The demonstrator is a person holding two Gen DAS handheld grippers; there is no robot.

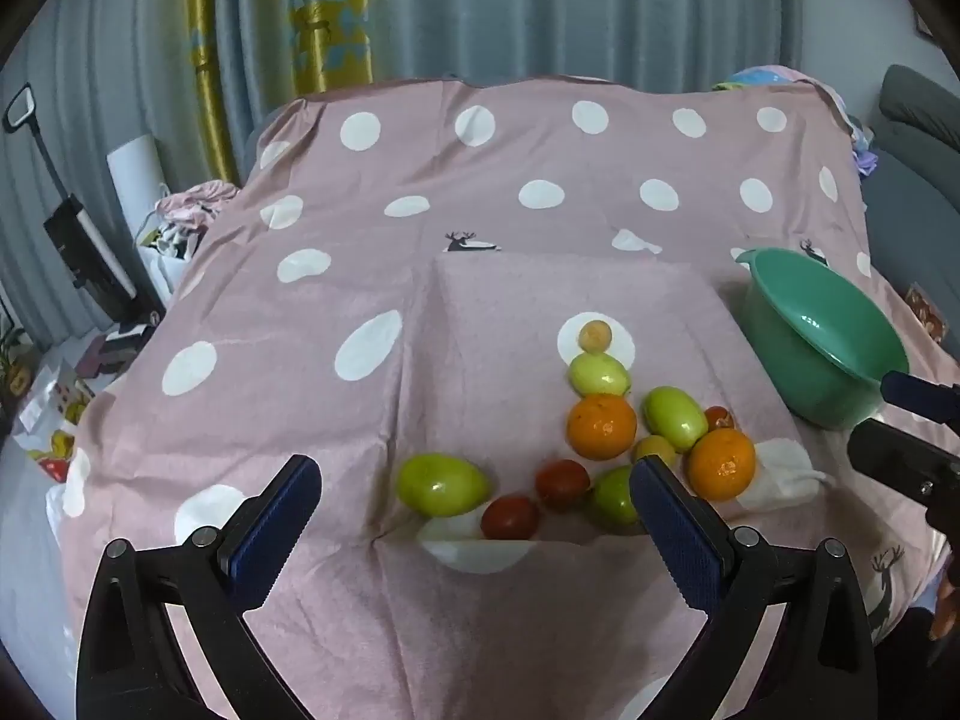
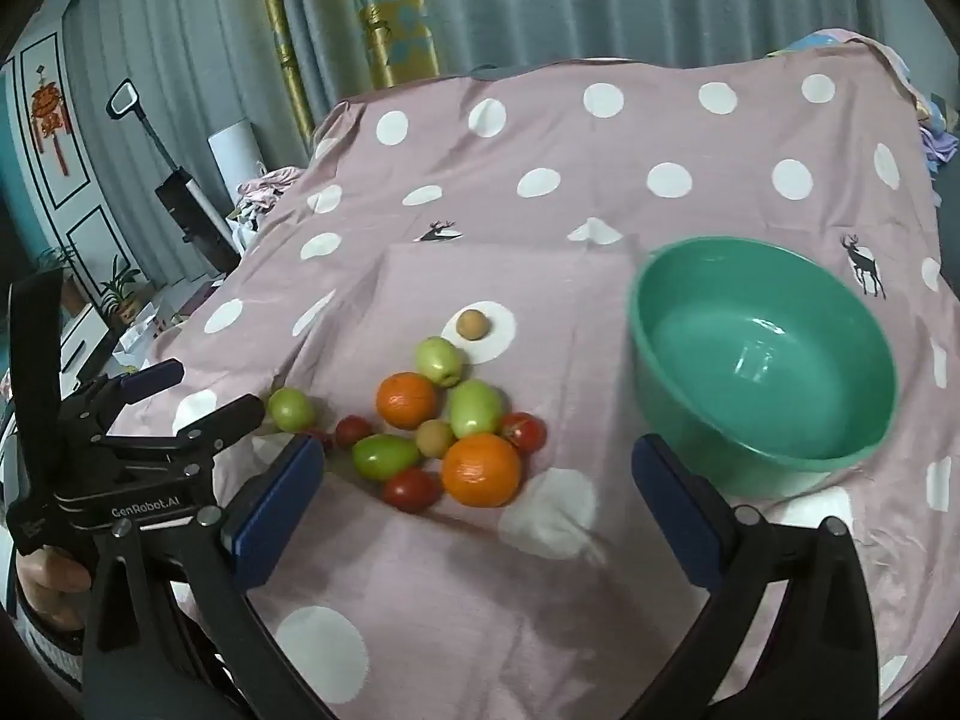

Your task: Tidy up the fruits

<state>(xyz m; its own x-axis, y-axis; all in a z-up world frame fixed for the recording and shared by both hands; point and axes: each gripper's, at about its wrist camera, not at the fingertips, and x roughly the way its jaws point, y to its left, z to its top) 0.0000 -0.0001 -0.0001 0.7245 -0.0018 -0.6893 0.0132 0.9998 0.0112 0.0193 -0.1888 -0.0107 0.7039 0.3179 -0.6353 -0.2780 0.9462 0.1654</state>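
Observation:
A cluster of fruit lies on the pink dotted cloth [image 1: 420,180]: two oranges [image 1: 601,426] [image 2: 481,470], several green fruits [image 1: 443,483] [image 2: 475,408], red tomatoes [image 1: 510,517] [image 2: 411,489] and a small brown fruit [image 1: 594,336] [image 2: 470,324]. An empty green bowl [image 2: 762,354] [image 1: 822,336] sits right of the fruit. My left gripper [image 1: 477,474] is open and empty, hovering just before the nearest fruits; it also shows in the right wrist view [image 2: 204,393]. My right gripper [image 2: 477,462] is open and empty, in front of the fruit and bowl, and shows in the left wrist view [image 1: 888,414].
The cloth covers a raised surface that drops off at its left and near edges. Clutter, a white roll [image 2: 237,150] and a floor cleaner [image 2: 180,180] stand on the floor at left. Curtains [image 1: 480,0] hang behind. A grey sofa [image 1: 918,138] is at far right.

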